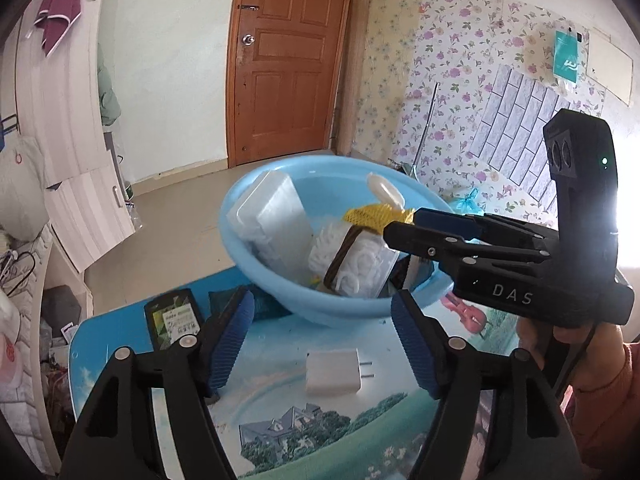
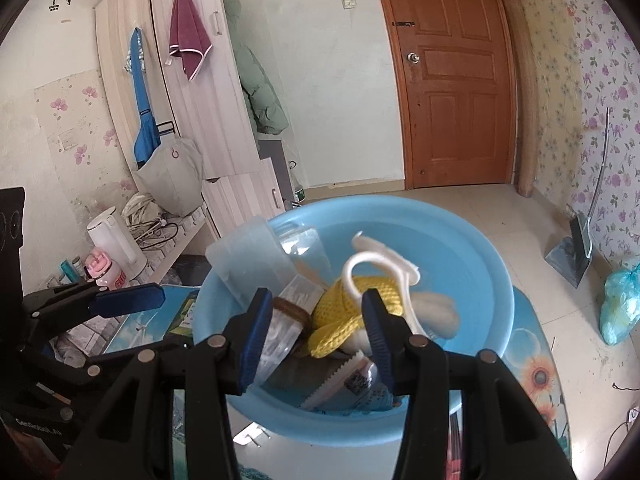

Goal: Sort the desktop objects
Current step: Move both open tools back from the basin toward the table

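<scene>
Right wrist: charger [image 2: 250, 437] mostly hidden.

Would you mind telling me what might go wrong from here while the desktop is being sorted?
The blue basin looks tilted and crowded; another item could tip it or spill the clear box.

The left tool is open over the white charger; its prongs could make a grip slip.

The right tool hangs among the yellow mesh and might snag it.

I am seeing a brown door [image 2: 452, 80] standing shut; a maroon towel [image 2: 188, 36] is hanging on the pale wardrobe [image 2: 224, 120]; a white kettle [image 2: 114, 240] is sitting below.
</scene>
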A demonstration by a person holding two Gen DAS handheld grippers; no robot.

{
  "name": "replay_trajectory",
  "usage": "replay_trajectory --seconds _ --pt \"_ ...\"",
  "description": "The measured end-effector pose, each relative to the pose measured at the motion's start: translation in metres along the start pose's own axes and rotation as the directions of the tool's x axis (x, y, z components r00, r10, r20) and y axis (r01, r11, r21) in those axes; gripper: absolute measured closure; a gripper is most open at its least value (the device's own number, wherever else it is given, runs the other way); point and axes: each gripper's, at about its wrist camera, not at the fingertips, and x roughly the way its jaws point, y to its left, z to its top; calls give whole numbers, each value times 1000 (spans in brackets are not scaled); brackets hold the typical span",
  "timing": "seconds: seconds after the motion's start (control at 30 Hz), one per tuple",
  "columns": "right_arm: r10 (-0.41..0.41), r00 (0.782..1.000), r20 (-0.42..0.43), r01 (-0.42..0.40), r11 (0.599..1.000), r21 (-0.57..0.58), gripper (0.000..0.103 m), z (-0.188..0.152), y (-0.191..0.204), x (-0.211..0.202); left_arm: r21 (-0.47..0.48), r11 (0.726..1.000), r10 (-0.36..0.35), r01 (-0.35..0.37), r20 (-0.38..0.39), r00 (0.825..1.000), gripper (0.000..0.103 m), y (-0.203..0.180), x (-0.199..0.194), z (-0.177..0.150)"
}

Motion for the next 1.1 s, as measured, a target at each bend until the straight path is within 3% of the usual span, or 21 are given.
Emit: replay_trajectory --seconds 0.23,0.7,1.1 --pt "10 999 -44 -11 1000 -21 57 -18 17 -11 -18 999 30 -31 -49 998 10 15 -11 -33" --pt "-21 999 -50 21 1000 -2 48 -51 39 -36 -36 996 77 -81 -117 990 9 36 -13 -67" --pt "-46 979 -197 63 995 78 48 -79 36 -11 -47 994 86 -94 -144 986 8 48 -9 -78"
